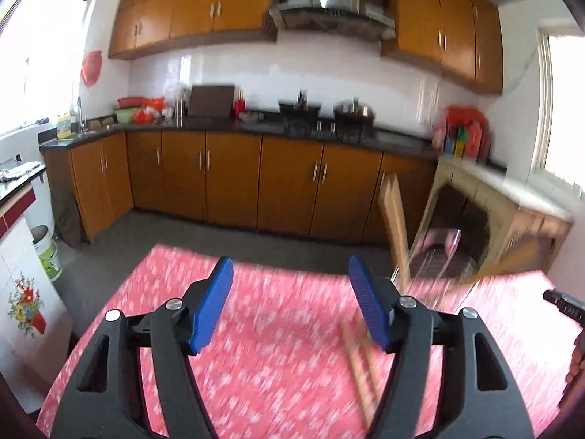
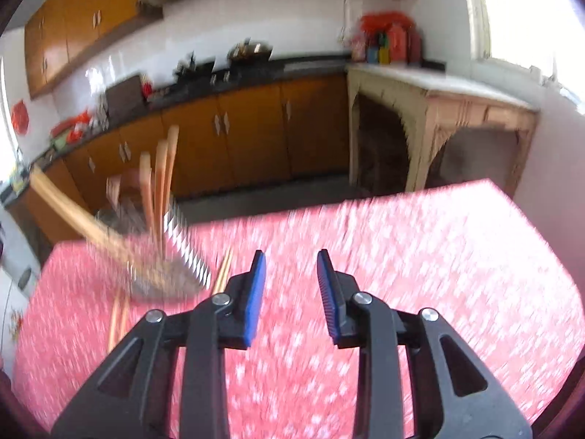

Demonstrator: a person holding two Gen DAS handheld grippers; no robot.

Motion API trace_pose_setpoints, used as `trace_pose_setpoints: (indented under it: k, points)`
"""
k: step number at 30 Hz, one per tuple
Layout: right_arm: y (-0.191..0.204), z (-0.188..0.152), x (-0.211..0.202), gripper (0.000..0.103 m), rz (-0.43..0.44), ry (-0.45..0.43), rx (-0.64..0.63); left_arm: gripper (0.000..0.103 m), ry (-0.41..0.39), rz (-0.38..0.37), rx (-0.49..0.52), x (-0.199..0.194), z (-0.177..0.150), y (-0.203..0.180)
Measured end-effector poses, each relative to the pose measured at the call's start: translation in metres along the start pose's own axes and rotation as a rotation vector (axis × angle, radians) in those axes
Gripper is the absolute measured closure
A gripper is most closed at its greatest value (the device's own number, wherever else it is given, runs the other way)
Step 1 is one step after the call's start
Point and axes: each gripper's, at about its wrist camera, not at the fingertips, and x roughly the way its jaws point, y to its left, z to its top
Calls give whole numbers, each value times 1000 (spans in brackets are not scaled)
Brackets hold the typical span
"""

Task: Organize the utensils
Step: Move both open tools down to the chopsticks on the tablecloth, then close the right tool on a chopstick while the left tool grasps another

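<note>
A clear glass holder [image 2: 157, 256] stands on the red patterned tablecloth [image 2: 402, 256] with several wooden utensil handles [image 2: 161, 175] sticking up from it. It also shows in the left wrist view [image 1: 435, 267], blurred, with a wooden handle [image 1: 395, 226] leaning out. Loose wooden chopsticks [image 1: 362, 369] lie on the cloth beside my left gripper's right finger; they also show in the right wrist view [image 2: 119, 316]. My left gripper [image 1: 290, 303] is open and empty above the cloth. My right gripper [image 2: 290, 294] is open and empty, right of the holder.
Brown kitchen cabinets [image 1: 234, 179] and a dark counter run along the far wall. A carved wooden side table [image 2: 438, 117] stands behind the table at the right. A white bucket [image 1: 45, 252] is on the floor at left. The other gripper's tip [image 1: 563, 303] shows at the right edge.
</note>
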Motion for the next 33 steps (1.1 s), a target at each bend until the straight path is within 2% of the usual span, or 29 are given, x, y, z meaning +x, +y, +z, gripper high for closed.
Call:
trace_pose_setpoints:
  k: [4,7,10,13,23,24,27,33]
  points:
    - [22,-56,36,73,97,127,-19,37,132,-50,4,26,-49,-4]
    - [40,-87,54,73,139,188,-40,37,221,-95,-11,41,-82,-12]
    - [52,-102,64,73,164,216,-46,37,272,-121,5,48,-102,-22]
    - [59,-103,68,73,177,220,-56,37,297,-130,34,53,-111,-32]
    - [84,-109,79,73,116,229,-153,37,332,-125,106,63,-124,-52]
    - [84,-109,77,75,109,228,-163,37,336,-127,107,63,-126,-52]
    - [87,-107,79,94,52,219,-199,37,348,-128,110,65,-129,-53]
    - [48,-97,84,95,-27,212,-86,38,375,-146,154,69,-134,-68]
